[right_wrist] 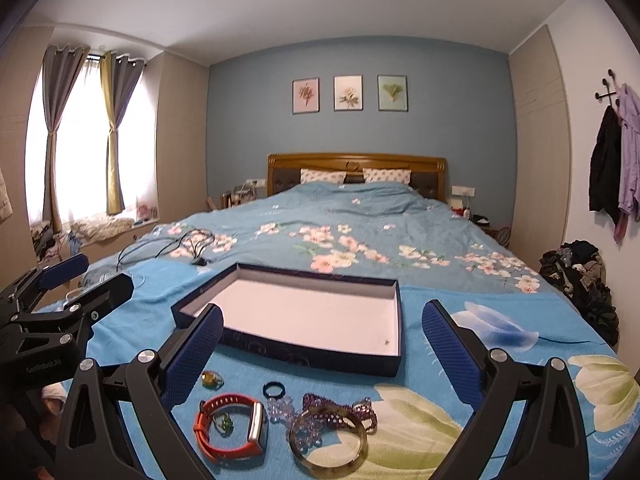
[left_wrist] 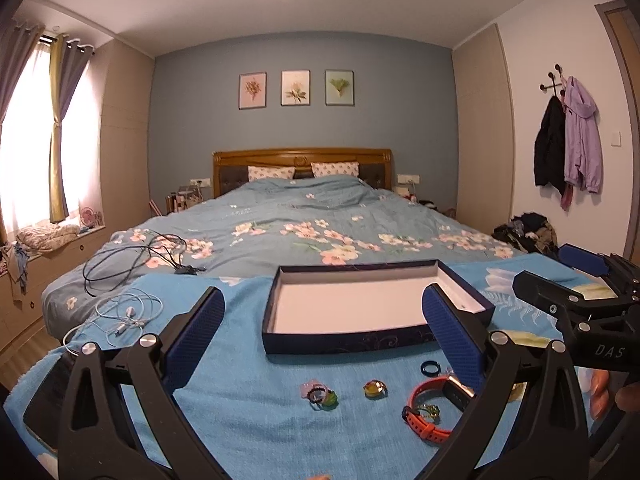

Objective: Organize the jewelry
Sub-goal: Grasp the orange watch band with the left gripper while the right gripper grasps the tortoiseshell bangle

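Empty box (right_wrist: 304, 316), long axis crosswise, likely slightly skewed; left gripper (left_wrist: 324, 332), right gripper (right_wrist: 324, 340) both wide.

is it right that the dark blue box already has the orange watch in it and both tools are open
Not quite: the dark blue box is empty. The orange watch lies on the blue towel before it, as the right wrist view shows. Both tools are open.

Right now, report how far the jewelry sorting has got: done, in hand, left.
Done: nothing; the shallow dark-blue cardboard box with a white inside sits empty on the blue towel. In hand: nothing; the left gripper and right gripper are both open and hold nothing. Left: everything, including the orange-strapped watch, translucent round bangle, purple bead string, small dark-blue ring and amber-stone ring.
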The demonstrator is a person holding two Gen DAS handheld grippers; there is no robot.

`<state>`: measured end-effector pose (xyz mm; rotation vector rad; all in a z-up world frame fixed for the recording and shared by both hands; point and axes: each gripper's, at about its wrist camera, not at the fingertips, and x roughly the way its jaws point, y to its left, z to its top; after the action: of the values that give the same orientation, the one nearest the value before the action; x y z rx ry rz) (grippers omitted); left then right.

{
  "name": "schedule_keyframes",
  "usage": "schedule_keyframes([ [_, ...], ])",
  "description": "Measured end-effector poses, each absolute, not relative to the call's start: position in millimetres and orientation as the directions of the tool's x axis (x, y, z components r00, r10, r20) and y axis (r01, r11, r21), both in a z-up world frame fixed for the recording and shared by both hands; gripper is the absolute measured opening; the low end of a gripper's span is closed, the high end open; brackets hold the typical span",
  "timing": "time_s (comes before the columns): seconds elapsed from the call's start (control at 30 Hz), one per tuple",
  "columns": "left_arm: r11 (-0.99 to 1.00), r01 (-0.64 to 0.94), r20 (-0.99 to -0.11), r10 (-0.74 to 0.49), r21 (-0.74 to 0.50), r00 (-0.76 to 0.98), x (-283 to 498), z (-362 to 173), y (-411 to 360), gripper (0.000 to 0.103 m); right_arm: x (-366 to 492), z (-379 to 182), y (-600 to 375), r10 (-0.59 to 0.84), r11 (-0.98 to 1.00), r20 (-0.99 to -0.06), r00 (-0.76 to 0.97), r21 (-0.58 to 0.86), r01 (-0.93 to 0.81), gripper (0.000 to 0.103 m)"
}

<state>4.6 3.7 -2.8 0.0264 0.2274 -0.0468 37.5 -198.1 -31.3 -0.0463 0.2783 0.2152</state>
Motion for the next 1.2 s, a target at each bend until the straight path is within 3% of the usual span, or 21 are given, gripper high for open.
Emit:
schedule_keyframes([
  [0.2,0.992,0.121,-0.338,-0.103,0.032,0.935,23.4,-12.2,1.9,0.097,49.5,-48.2,-201.2,0.249,0.960,-0.432,0.867,-0.008,-0.279,0.096],
  [0.5,0.957,0.281,-0.498,-0.210,0.071,0.842,50.0,-40.6,-19.7,0.079,63.2,-77.9,-205.3,0.266,0.949,-0.614,0.743,0.033,-0.313,0.071],
  [0.67,0.930,0.360,-0.546,-0.264,0.075,0.795,57.3,-50.4,-36.6,0.065,74.0,-86.4,-219.0,0.240,0.960,-0.673,0.699,0.060,-0.272,0.049],
  [0.77,0.905,0.421,-0.587,-0.314,0.051,0.746,66.6,-53.7,-43.6,0.054,80.6,-92.4,-226.1,0.242,0.962,-0.701,0.671,0.080,-0.263,0.042],
  [0.9,0.864,0.499,-0.651,-0.340,0.069,0.678,80.5,-60.4,-58.0,0.042,85.2,-97.9,-230.4,0.254,0.958,-0.725,0.640,0.101,-0.267,0.037],
  [1.2,0.764,0.626,-0.733,-0.336,0.156,0.592,100.0,-73.8,-80.9,0.038,91.3,-103.8,-235.6,0.285,0.950,-0.746,0.601,0.137,-0.281,0.035],
])
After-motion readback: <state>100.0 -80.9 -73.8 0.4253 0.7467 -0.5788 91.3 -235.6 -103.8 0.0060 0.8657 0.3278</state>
